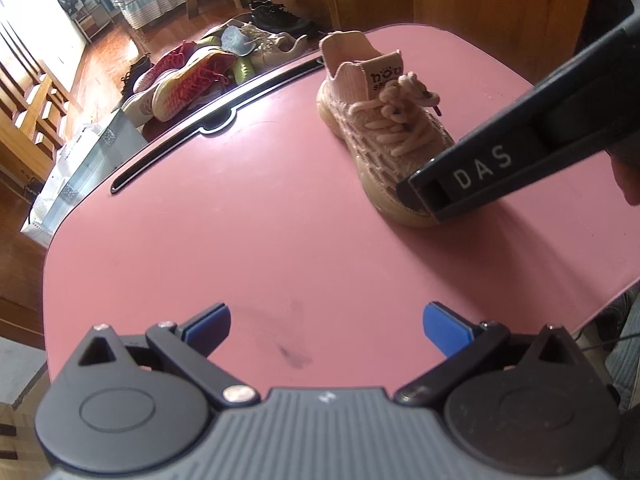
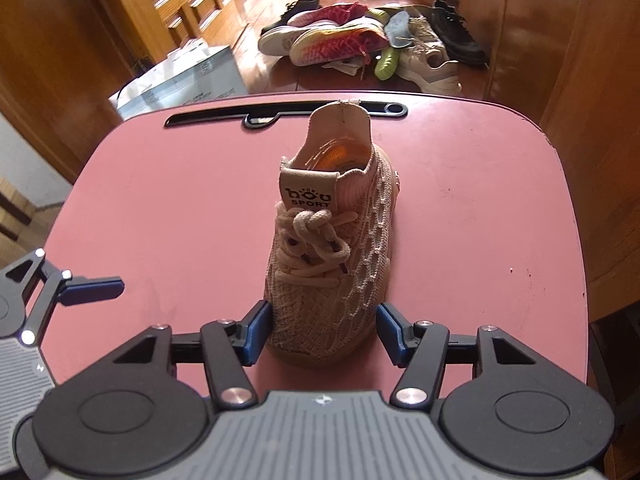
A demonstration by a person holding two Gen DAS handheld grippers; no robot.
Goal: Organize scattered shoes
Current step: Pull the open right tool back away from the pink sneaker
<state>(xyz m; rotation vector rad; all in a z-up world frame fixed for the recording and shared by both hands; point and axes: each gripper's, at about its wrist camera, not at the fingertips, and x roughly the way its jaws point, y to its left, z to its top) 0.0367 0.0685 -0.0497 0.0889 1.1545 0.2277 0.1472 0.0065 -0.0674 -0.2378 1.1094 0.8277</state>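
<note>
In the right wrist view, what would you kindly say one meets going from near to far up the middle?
Right gripper → small pink knit sneaker → black slot in the pink tabletop → pile of scattered shoes on the wooden floor.

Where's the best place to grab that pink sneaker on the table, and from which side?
Grip the pink sneaker across its toe end, one pad on each sidewall, coming from the toe side. It stands upright, toe toward the right gripper, whose open pads already flank the narrow toe. The laces and soft collar would give.
</note>
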